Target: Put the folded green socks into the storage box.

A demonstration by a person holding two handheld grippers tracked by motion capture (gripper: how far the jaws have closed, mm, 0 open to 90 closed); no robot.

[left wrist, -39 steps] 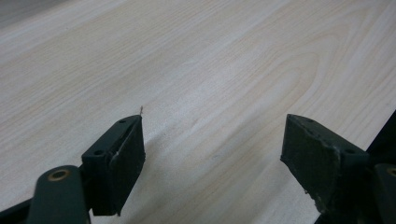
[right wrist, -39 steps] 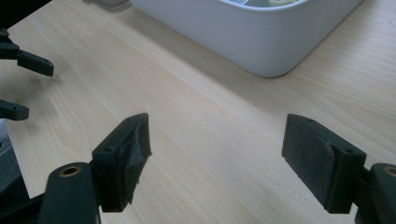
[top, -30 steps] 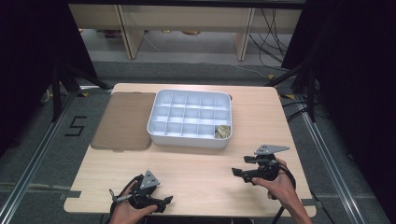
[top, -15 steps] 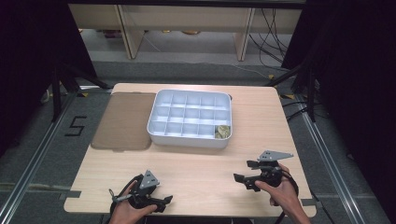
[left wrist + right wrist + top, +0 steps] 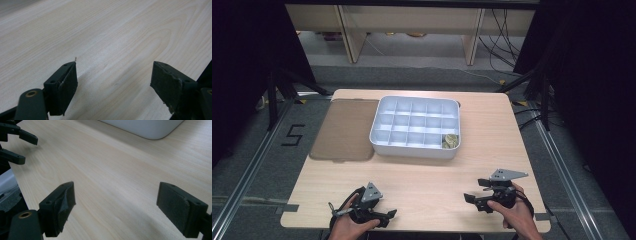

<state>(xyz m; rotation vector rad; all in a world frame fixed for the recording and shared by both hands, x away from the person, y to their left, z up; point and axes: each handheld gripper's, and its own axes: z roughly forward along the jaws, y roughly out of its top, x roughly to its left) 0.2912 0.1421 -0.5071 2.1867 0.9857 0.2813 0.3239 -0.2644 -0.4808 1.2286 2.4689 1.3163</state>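
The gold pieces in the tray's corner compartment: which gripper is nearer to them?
Right. The right gripper sits just below the gold pieces; the left gripper lies farther off, down-left.

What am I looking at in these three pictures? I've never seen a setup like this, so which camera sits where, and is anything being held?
No robot arm here: a person at a wooden table holds a hand-held two-jaw gripper in each hand. The high view looks down from above the person's side. There the left gripper sits at the lower left and the right gripper at the lower right, both near the table's front edge.

The other two pictures come from small cameras riding on the grippers, each looking along its own two black jaws. In both, the jaws stand wide apart over bare wood, so nothing is held; the right gripper's jaws have just been opening.

On the table lie a white compartment tray, with small yellowish pieces in its near right corner compartment, and a flat brown lid or mat beside it.
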